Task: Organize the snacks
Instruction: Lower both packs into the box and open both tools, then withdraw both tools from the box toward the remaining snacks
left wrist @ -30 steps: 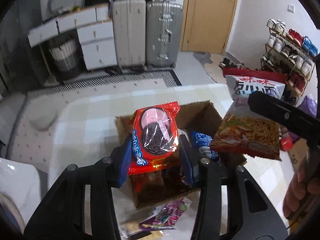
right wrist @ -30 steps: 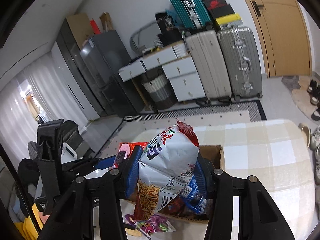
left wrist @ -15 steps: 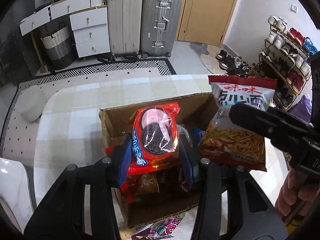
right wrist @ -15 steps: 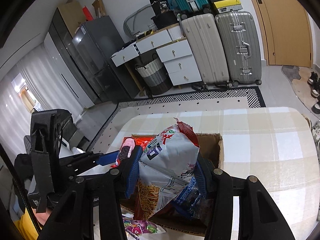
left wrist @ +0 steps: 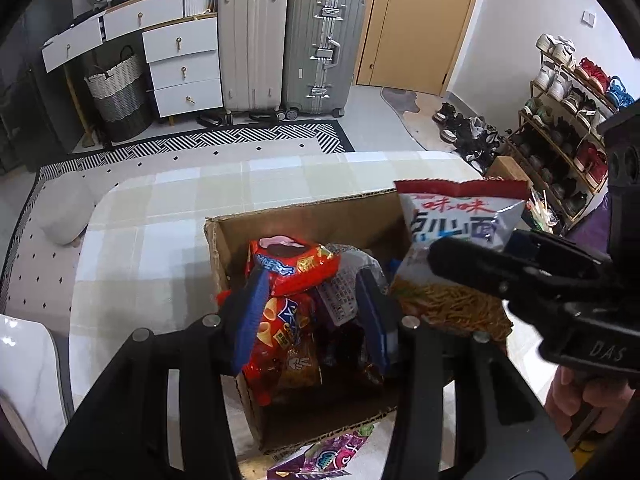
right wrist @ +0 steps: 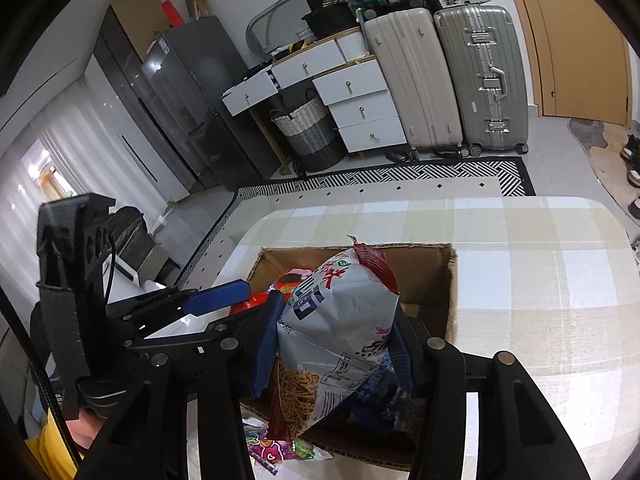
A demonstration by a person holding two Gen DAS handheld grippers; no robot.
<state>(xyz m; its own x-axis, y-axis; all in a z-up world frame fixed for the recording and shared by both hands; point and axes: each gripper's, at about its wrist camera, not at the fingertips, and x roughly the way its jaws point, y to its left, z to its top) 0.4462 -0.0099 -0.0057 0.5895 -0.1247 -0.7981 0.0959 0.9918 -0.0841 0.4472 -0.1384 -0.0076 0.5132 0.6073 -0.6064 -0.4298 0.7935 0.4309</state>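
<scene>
Tabletop [left wrist: 168,208] in checked cloth carried an open cardboard box [left wrist: 304,216] near its front edge, already crowded with packets. Risk: box was nearly full, so the noodle-snack bag [right wrist: 340,336] could snag the right wall or ride up over the rim and slide onto the tabletop. It was big, slippery and air-filled. Right gripper [right wrist: 332,348] was clamped on that bag, holding it tilted over the box's right side, partly above the rim. Second risk: the two grippers sat close together over the box and could knock each other. Left gripper [left wrist: 310,312] had its jaws spread wide, down inside the box, gripping nothing. The red Oreo pack [left wrist: 294,264] lay loose on the pile between them and could tip out of place when the fingers lifted. A purple candy packet [left wrist: 320,458] lay outside the box at the front edge, not yet packed.

Versus a second earlier: Oreo pack was squeezed upright in the left gripper above the box; now released, lying flat inside. Noodle bag was lower and closer to the box.
</scene>
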